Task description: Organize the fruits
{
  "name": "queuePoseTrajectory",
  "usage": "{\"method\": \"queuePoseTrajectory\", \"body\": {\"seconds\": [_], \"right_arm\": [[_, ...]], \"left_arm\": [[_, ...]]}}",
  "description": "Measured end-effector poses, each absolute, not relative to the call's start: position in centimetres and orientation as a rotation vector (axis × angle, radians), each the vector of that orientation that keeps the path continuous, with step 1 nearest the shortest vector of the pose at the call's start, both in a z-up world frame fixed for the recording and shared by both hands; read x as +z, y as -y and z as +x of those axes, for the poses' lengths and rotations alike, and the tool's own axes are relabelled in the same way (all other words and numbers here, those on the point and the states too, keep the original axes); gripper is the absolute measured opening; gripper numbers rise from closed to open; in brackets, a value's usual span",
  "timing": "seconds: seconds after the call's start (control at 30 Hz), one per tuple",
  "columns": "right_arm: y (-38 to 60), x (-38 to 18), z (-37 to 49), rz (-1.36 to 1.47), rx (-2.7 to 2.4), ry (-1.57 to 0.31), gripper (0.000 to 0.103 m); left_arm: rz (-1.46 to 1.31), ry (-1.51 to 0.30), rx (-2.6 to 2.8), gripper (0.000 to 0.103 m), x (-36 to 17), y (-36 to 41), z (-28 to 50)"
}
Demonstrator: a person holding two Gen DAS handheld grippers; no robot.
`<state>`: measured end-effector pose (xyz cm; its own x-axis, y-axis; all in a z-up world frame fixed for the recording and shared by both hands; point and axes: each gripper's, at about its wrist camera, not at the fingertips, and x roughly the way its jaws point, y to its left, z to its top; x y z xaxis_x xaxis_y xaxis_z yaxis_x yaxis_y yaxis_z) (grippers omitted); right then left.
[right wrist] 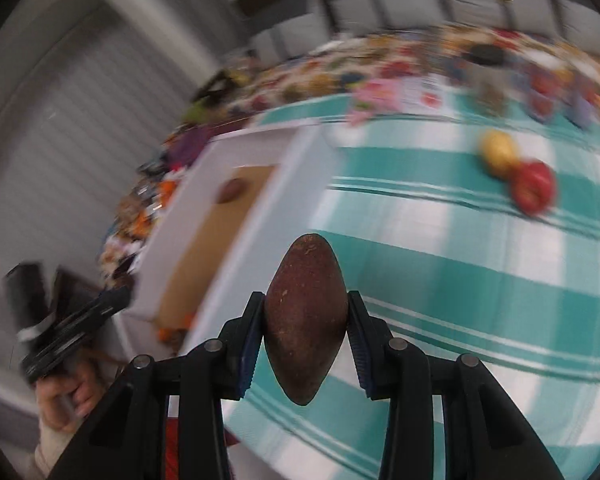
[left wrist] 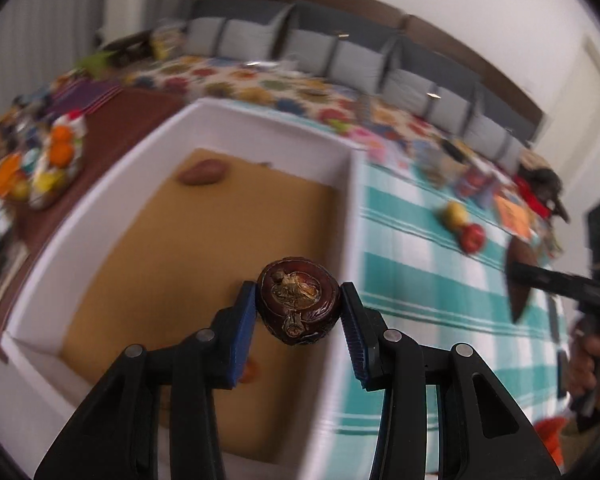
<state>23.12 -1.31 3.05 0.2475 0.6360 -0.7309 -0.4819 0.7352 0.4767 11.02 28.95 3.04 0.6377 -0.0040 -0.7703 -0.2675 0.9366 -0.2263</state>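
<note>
My left gripper is shut on a round dark-red mangosteen and holds it over the right side of a white box with a brown cardboard floor. A brown oval fruit lies at the box's far end. My right gripper is shut on a brown oval fruit above the teal-checked cloth, right of the box. A yellow fruit and a red apple lie together on the cloth, also in the left wrist view: yellow fruit, apple.
A plate of oranges and other fruit stands left of the box. Cluttered small items line the cloth's far edge by a flowery cover and grey cushions. The other hand-held gripper shows at the right.
</note>
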Motion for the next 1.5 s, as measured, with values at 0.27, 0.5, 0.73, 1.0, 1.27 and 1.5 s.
{"method": "queuePoseTrajectory", "body": {"seconds": [0.27, 0.5, 0.73, 1.0, 1.27, 1.5], "right_arm": [[-18.4, 2.3, 17.5, -0.172, 1.037, -1.07, 0.04], [-26.9, -3.8, 16.9, -0.391, 0.993, -1.117, 0.04], [-28.0, -4.2, 18.3, -0.336, 0.925, -1.094, 0.064], [-17.5, 5.0, 17.7, -0.227, 0.832, -0.759, 0.095], [0.6, 0.5, 16.8, -0.183, 0.518, -0.743, 0.099], [15.7, -9.6, 14.2, -0.144, 0.23, -0.88, 0.099]], "left_arm": [[-0.387, -1.054, 0.317, 0.042, -4.0, -36.7, 13.9], [-0.436, -1.153, 0.412, 0.043, -6.9, -40.2, 12.8], [-0.469, -1.071, 0.457, 0.062, -5.3, -41.1, 11.1], [-0.4, -0.743, 0.401, 0.084, 4.2, -34.4, 9.1], [-0.291, -0.749, 0.065, 0.089, 2.8, -18.5, 10.0], [-0.123, -0.936, -0.068, 0.088, -8.3, -5.1, 12.4]]}}
